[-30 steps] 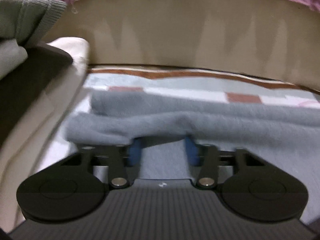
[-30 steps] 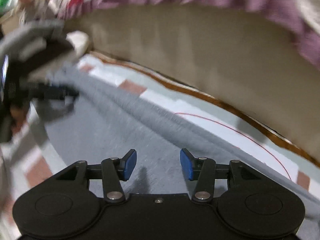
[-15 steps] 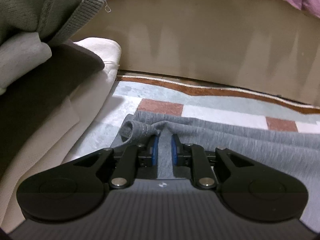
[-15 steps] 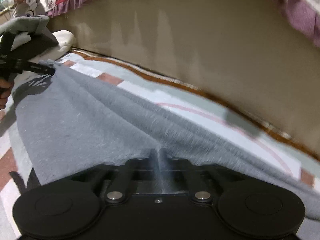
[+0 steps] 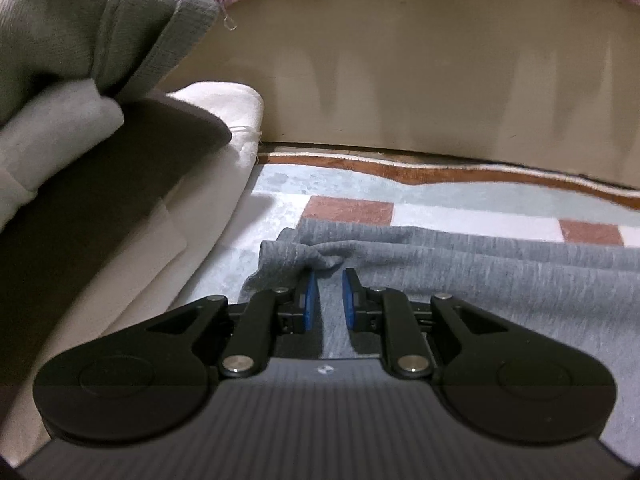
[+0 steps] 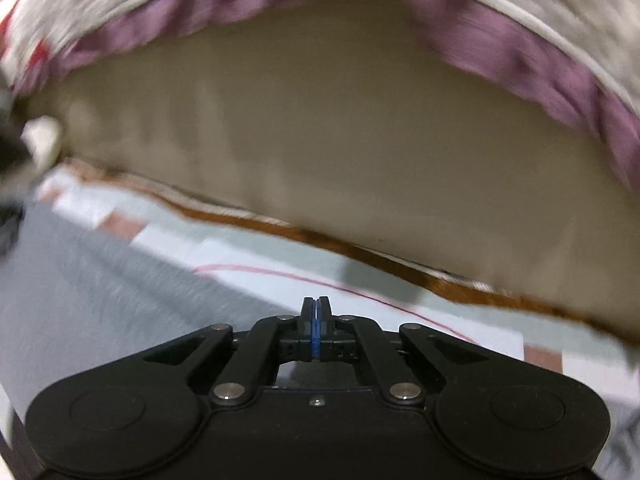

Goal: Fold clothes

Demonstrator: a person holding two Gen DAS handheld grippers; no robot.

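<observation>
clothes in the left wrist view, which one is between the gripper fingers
The grey garment spread flat on the patterned rug; its bunched corner sits at the left gripper. The green knit, pale grey, dark and white pieces are stacked off left.

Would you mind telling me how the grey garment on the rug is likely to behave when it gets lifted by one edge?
The grey garment will probably hang limp: it already lies in soft ridges and puckers near the left claw. It looks like light jersey, so it should lift easily. Its far side would likely drag across the patterned rug rather than slide cleanly.
</observation>
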